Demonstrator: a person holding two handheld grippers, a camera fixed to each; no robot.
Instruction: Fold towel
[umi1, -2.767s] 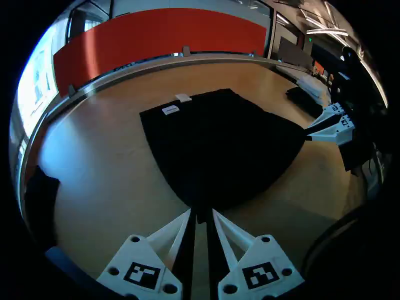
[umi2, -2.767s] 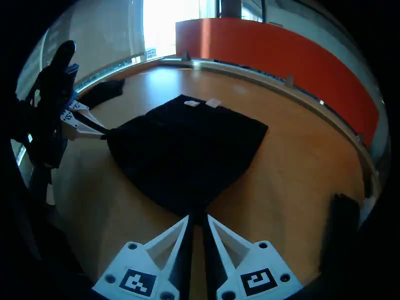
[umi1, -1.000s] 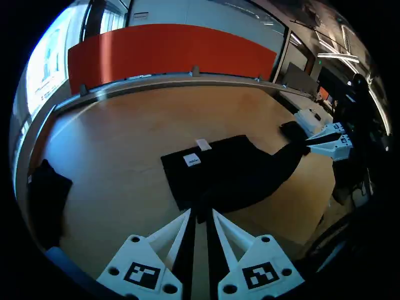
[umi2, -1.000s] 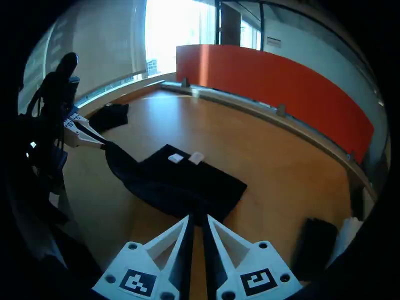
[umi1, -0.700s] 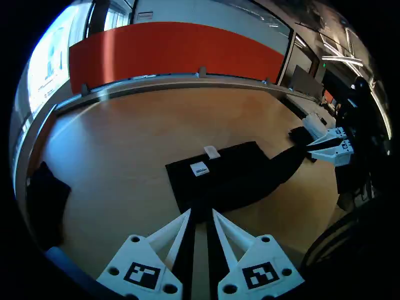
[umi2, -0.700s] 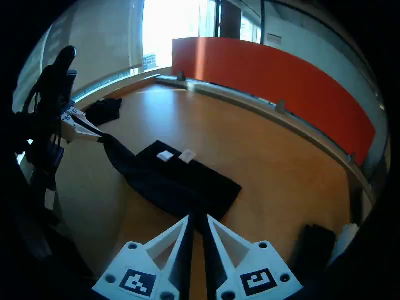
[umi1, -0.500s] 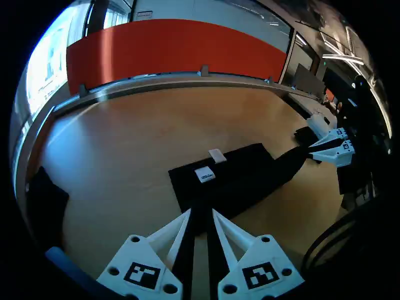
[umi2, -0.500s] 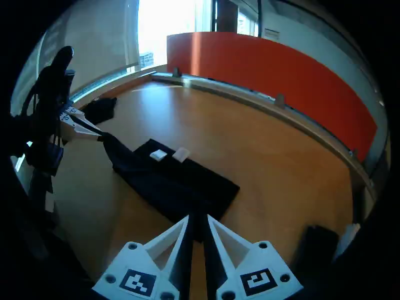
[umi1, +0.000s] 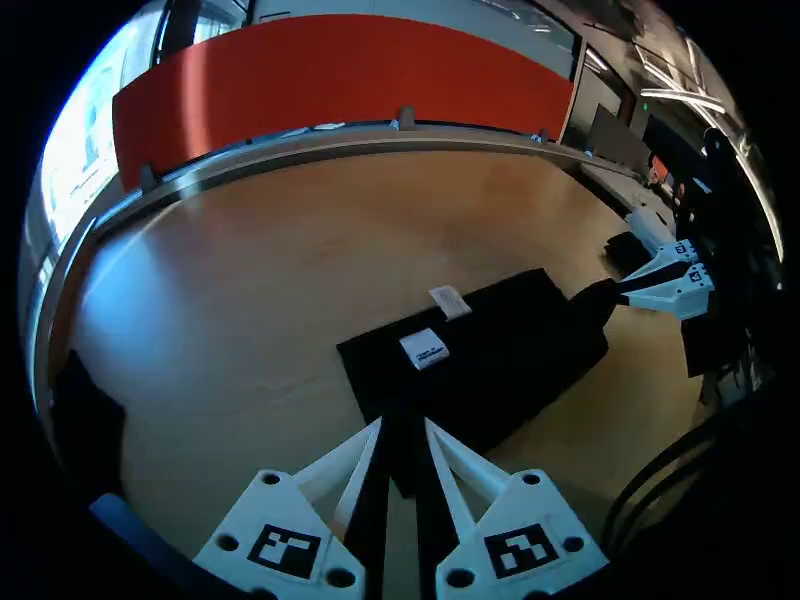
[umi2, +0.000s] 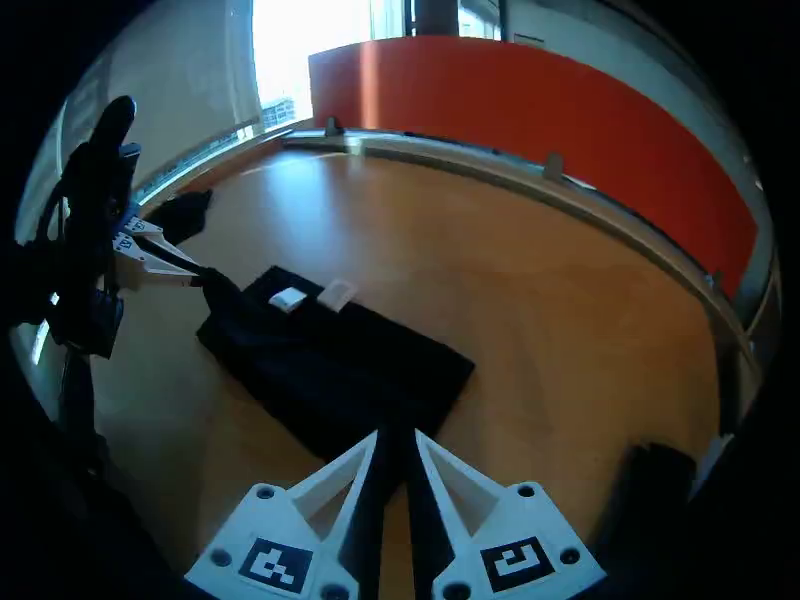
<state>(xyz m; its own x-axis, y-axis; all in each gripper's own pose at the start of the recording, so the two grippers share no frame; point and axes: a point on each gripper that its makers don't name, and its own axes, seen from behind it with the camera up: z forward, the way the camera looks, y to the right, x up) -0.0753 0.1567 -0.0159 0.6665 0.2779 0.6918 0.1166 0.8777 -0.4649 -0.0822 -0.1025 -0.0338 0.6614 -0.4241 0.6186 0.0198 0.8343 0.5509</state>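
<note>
Pinching, jaws narrow, two corners of the black cloth towel (umi1: 500, 345), which lies mid-frame on the wooden surface (umi1: 250, 280), the left hand-held gripper (umi1: 403, 430) and right hand-held gripper (umi2: 396, 438) should lower together, evenly, aligning edges before letting go.

black towel (umi1: 500, 345), folded, on table

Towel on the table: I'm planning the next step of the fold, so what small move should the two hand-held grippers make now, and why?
Probably lower both held corners together toward the edge with the white tags, then let go. The left hand-held gripper and the right hand-held gripper each pinch a corner of the black towel, which looks doubled over on the wooden table.
</note>
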